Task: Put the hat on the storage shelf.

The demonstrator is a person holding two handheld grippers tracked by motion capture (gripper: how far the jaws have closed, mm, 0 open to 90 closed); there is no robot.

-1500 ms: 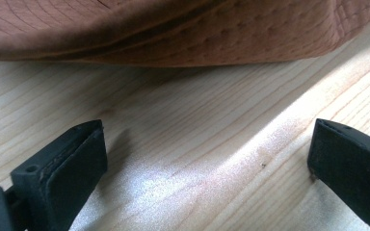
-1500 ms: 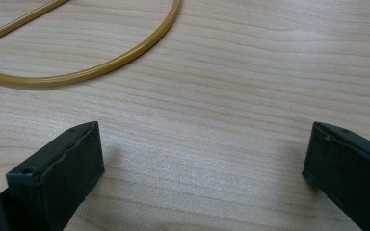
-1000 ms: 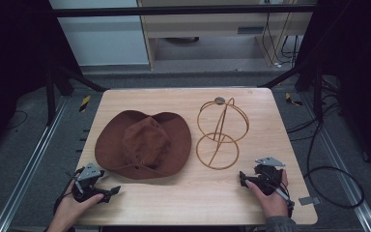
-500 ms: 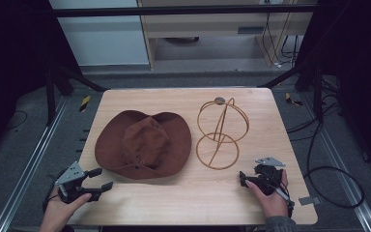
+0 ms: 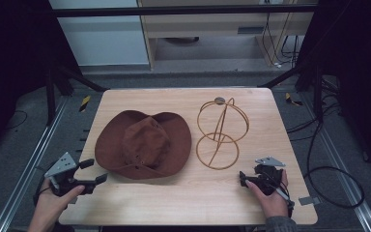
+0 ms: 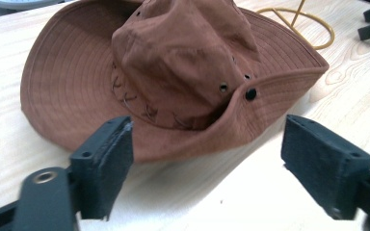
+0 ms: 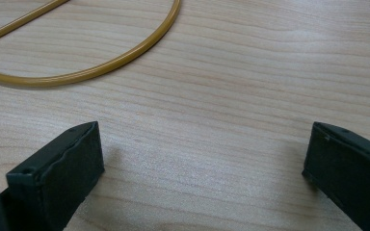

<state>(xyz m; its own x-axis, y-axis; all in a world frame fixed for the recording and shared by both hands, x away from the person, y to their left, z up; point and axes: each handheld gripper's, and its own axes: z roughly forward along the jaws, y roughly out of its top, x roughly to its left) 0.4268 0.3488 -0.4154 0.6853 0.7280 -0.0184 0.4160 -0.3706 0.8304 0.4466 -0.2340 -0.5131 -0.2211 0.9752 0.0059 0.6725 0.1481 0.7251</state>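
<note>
Left gripper (image 6: 207,159) aimed at brown hat (image 5: 144,143), jaws apart after just opening, nothing between them. Right gripper (image 7: 202,168) resting by wire stand (image 5: 221,131), jaws apart and empty, probably waiting to help.

Colours and patterns on the worktop

Hat (image 5: 143,144): brown fabric, concentric stitching on brim, dark eyelets. Wire stand (image 5: 221,133): golden yellow. Worktop (image 5: 183,200): pale wood grain. Left gripper (image 5: 89,172) and right gripper (image 5: 244,178): black fingers, grey top plates.
</note>
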